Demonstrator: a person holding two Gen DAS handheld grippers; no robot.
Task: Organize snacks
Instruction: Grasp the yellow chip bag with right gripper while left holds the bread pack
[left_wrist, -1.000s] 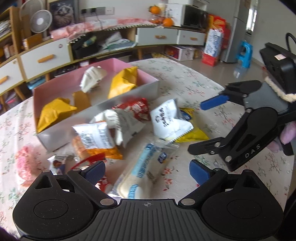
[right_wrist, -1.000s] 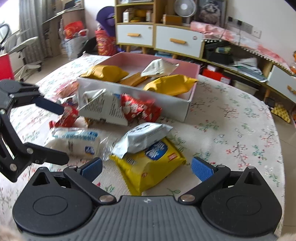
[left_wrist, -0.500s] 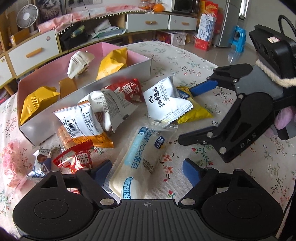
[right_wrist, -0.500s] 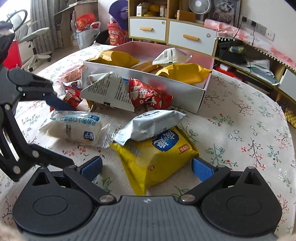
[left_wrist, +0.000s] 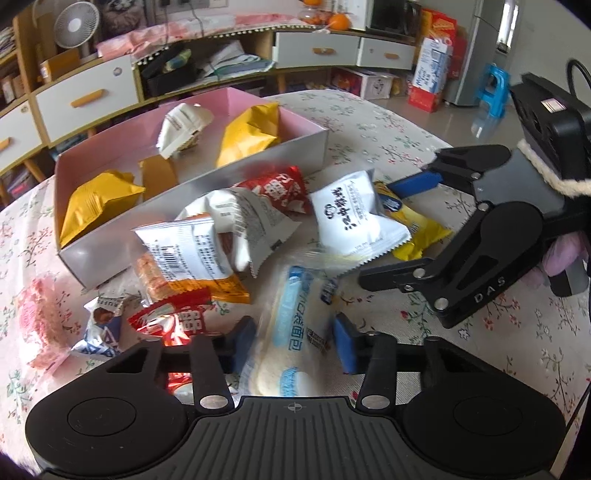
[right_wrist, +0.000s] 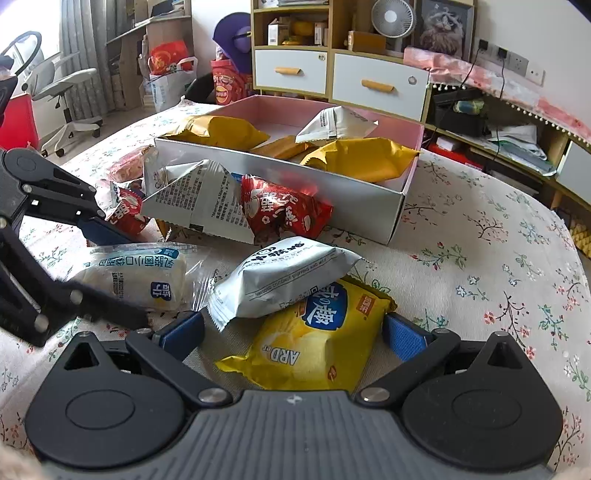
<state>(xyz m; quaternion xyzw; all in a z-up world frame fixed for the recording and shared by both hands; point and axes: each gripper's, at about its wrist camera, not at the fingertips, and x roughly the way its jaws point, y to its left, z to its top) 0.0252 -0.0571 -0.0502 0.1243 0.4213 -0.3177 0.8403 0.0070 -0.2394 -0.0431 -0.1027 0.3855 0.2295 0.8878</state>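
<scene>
A pile of snack packets lies on the floral tablecloth in front of a pink-lined box (left_wrist: 258, 173) that holds yellow and white packets. My left gripper (left_wrist: 295, 345) has its blue pads on both sides of a long clear bread packet with blue print (left_wrist: 299, 332), closing on it; it also shows in the right wrist view (right_wrist: 136, 277). My right gripper (right_wrist: 293, 334) is open around a yellow chip bag (right_wrist: 317, 343), whose far end lies under a white packet (right_wrist: 288, 277). The right gripper also shows in the left wrist view (left_wrist: 399, 225).
Red packets (right_wrist: 284, 210), a white folded packet (right_wrist: 199, 206) and an orange-edged packet (left_wrist: 184, 266) lie against the box front. A pink packet (left_wrist: 37, 317) lies at the table's left. Cabinets with drawers (right_wrist: 376, 85) stand beyond the table.
My left gripper's jaws have narrowed around the bread packet. My right gripper has moved forward so its pads flank the yellow chip bag.
</scene>
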